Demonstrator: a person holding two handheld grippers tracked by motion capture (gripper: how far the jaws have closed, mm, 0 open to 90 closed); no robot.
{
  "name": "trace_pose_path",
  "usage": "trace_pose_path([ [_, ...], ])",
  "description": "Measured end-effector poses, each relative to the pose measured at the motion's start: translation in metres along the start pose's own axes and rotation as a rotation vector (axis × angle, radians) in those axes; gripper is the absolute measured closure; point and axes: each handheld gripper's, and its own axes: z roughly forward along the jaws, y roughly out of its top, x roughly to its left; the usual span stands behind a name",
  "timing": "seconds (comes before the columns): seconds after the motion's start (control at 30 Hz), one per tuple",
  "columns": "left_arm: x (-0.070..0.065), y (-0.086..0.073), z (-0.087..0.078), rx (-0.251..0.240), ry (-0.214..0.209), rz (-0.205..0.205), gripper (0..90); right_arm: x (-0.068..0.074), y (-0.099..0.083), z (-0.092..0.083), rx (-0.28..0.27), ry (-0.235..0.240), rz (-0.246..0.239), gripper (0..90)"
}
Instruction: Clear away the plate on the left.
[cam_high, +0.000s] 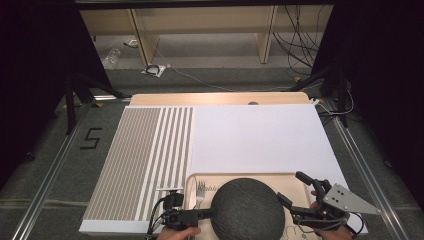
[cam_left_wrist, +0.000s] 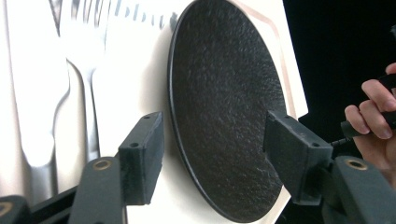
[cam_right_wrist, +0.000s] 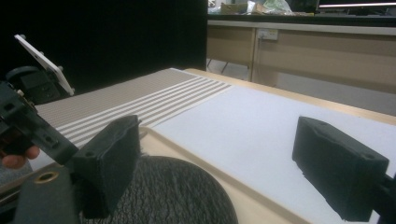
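A dark round plate (cam_high: 244, 207) sits on a cream tray (cam_high: 280, 178) at the near edge of the table, and the tray lies on a white mat (cam_high: 255, 135) with a band of grey stripes (cam_high: 135, 155) down its left side. Left of the plate on the tray lies a fork (cam_high: 200, 192); in the left gripper view a second piece of cutlery beside the fork (cam_left_wrist: 86, 70) is too blurred to name. The left gripper (cam_high: 207, 213) points at the plate's left rim, its jaws spread wide with the plate (cam_left_wrist: 224, 107) between them, neither pad clearly touching. The right gripper (cam_high: 291, 189) reaches in from the plate's right side, jaws also wide apart and empty; one pad hangs over the plate's edge (cam_right_wrist: 173, 191). Both hands are cut off by the bottom of the high view. Beyond the table, cables trail across the floor (cam_high: 210, 75) beneath wooden benches.
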Motion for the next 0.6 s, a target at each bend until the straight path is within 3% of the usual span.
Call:
trace_pose_path([
  [0.5, -0.012, 0.009, -0.015, -0.075, 0.073, 0.194, 33.0, 0.000, 0.000, 0.000, 0.003, 0.000, 0.001, 16.3],
  [0.6, -0.015, 0.011, -0.020, -0.099, 0.091, 0.258, 32.2, 0.000, 0.000, 0.000, 0.001, -0.001, 0.001, 16.3],
])
